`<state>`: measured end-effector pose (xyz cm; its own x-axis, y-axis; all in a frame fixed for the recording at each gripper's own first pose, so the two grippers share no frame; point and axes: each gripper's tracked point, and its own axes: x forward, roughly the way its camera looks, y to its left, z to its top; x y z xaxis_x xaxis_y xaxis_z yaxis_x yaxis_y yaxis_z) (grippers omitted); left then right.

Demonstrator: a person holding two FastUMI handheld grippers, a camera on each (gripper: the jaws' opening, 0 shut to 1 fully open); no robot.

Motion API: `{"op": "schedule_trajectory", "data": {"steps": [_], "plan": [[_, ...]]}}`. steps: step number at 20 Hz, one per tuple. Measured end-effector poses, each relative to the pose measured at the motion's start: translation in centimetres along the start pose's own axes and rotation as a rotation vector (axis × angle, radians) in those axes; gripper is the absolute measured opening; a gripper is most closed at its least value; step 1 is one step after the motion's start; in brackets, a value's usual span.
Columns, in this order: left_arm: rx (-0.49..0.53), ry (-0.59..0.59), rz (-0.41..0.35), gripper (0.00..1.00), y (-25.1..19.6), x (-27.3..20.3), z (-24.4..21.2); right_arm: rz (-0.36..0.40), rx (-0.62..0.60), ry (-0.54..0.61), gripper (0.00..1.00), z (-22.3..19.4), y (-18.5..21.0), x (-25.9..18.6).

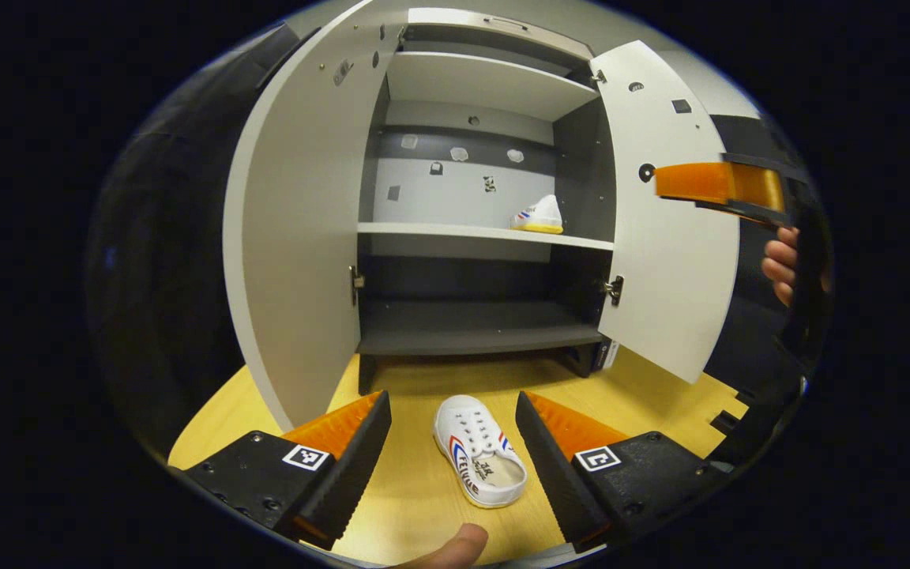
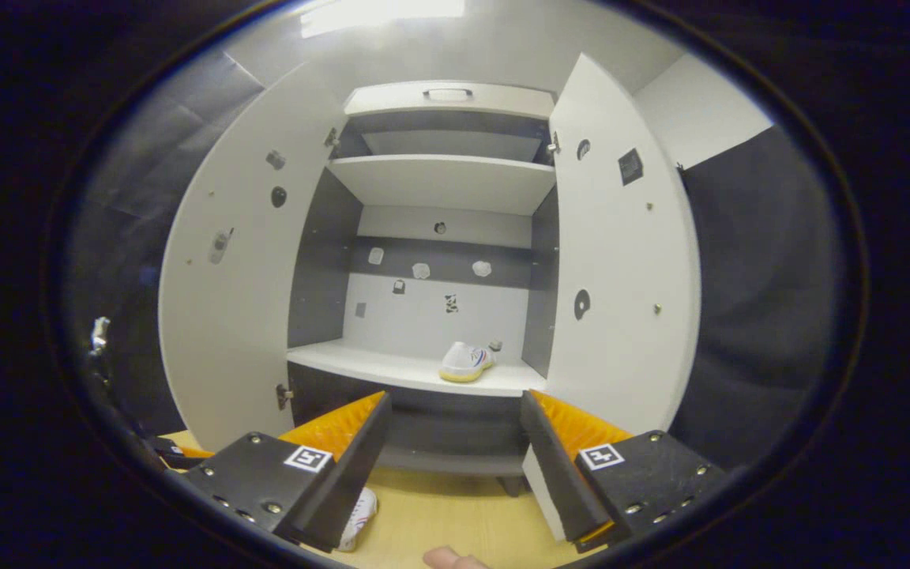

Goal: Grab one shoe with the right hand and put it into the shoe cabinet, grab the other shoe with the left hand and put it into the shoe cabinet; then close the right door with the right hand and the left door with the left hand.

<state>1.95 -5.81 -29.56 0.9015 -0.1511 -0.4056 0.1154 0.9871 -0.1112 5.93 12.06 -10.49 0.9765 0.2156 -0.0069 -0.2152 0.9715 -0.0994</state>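
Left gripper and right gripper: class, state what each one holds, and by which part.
Nothing is held. The left gripper is open above the white shoe on the floor; the right gripper is open, facing the shoe on the shelf.

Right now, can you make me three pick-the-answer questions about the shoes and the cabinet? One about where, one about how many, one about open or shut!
1. Where is the shoe nearest the left gripper?
A. on the floor
B. top shelf
C. inside a box

2. How many shoes are inside the cabinet?
A. none
B. one
C. three

3. How are the doors?
A. both shut
B. one shut
C. both open

Answers: 1 A, it lies on the floor between the gripper's fingers. 2 B, one shoe sits on the middle shelf. 3 C, the left door and right door both swing out.
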Motion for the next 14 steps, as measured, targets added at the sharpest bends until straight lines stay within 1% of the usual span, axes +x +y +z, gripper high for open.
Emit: {"op": "schedule_trajectory", "data": {"steps": [4,6,8,9,10,12,14], "plan": [[-0.004,0.069,0.014,0.98,-0.1,2.7,-2.9,-0.067,0.067,0.015,0.98,-3.5,-2.6,-4.3],[-0.027,0.134,0.026,0.98,0.2,4.2,-4.7,-0.061,0.11,0.02,0.98,-4.9,-2.6,-5.2],[-0.037,0.199,0.02,0.97,-0.1,5.2,-6.6,-0.025,0.156,0.026,0.98,-6.1,-1.8,-6.2],[-0.019,0.233,0.014,0.97,-0.3,5.5,-7.7,-0.002,0.158,0.034,0.98,-6.3,-1.2,-6.1],[0.006,0.244,0.006,0.97,-0.5,6.0,-8.5,0.006,0.141,0.048,0.98,-6.8,-1.1,-6.2],[0.016,0.285,0.022,0.96,-0.6,6.6,-9.8,-0.011,0.108,0.032,0.98,-6.1,-1.5,-5.9],[-0.02,0.302,0.018,0.95,-1.2,7.3,-10.4,-0.043,0.072,0.022,0.98,-6.1,-2.1,-6.0]]}}
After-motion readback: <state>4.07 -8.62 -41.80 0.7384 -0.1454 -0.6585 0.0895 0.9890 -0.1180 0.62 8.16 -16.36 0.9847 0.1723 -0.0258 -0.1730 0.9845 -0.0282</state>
